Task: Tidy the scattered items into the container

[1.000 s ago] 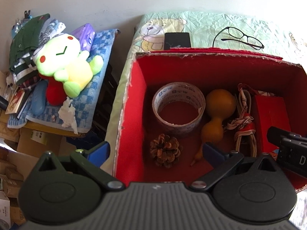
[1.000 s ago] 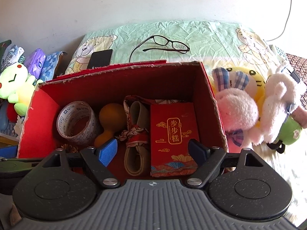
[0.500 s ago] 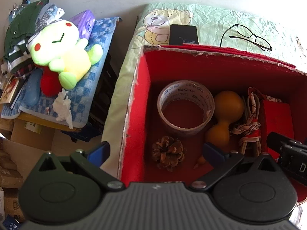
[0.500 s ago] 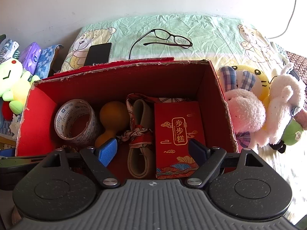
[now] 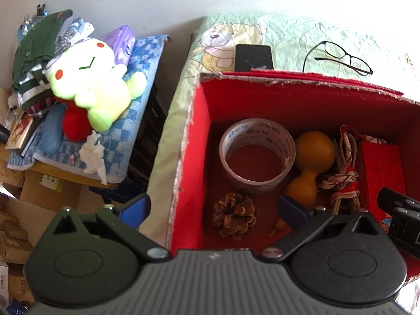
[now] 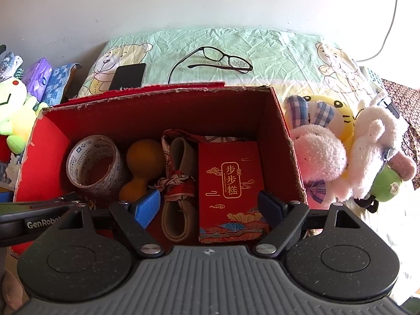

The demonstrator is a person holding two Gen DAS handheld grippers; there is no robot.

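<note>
- A green plush toy lies on a blue checked towel far to the left, at about 9 o'clock from the red box. The towel is on a pile beside the bed.
- The left tool is spread wide and holds nothing. One finger is outside the box's left wall and the other is over the inside.
- The red box sits on a green bed sheet with bears drawn on it.
- Inside the box, a tape roll stands at the left end.
- A pine cone lies at 6 o'clock from the tape roll.
- An orange gourd touches the tape roll on its right side.
- Next comes a knotted scarf bundle, just beside the gourd.
- A red envelope with gold writing lies at the right end of the box.
- The right tool is also spread wide and empty, over the near edge of the box.
- A black phone and glasses lie on the sheet at 12 o'clock from the box.
- Fluffy plush toys lie on the bed at 3 o'clock, touching the box's right wall.
</note>
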